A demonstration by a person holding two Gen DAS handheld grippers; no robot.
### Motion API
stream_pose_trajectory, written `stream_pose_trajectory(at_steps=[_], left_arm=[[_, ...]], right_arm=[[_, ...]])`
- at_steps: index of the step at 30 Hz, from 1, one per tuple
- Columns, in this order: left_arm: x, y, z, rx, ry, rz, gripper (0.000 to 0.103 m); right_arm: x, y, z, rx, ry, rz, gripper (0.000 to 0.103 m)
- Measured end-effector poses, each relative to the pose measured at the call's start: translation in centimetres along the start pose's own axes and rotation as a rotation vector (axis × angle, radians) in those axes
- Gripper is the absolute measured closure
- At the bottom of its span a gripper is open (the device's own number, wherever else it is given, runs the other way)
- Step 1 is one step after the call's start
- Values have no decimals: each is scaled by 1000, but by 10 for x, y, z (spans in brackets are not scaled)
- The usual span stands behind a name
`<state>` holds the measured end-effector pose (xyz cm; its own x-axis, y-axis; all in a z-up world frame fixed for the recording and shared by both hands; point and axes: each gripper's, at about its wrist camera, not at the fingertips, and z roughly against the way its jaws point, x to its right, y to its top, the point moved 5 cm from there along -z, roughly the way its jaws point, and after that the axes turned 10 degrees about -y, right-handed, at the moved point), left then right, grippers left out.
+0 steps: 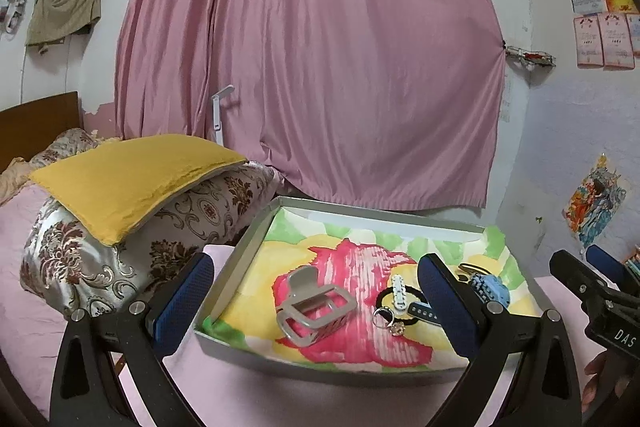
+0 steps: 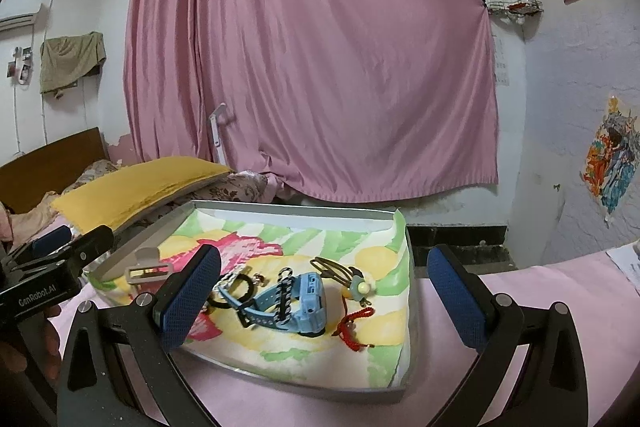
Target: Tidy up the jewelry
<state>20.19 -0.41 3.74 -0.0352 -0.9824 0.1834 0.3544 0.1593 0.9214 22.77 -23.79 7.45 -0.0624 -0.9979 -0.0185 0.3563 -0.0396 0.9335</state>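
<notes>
The left gripper [image 1: 316, 301] hangs level above the near edge of the tray [image 1: 240, 245], jaws spread wide and empty, its fingers straddling the grey hair claw [image 1: 312, 309] lying inside. The right gripper [image 2: 324, 303], equally wide and empty, hovers over the tray's right half, where the blue watch [image 2: 296, 301] lies beside a red cord [image 2: 352, 323] and a black hair tie [image 2: 236, 291].

Left gripper [image 1: 316, 301] with blue-padded fingers spread wide, shallow grey tray [image 1: 236, 251] with floral lining, grey plastic claw hair clip [image 1: 314, 307] centred, black hair tie [image 1: 394, 301] at three o'clock, yellow pillow [image 1: 132, 179] at ten o'clock.
</notes>
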Motion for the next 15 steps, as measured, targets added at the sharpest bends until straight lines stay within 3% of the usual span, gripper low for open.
stream_pose_trajectory(at_steps=[15], left_arm=[[4,-6,52,19,12,-46,1]], right_arm=[[2,-9,51,30,10,2,2]])
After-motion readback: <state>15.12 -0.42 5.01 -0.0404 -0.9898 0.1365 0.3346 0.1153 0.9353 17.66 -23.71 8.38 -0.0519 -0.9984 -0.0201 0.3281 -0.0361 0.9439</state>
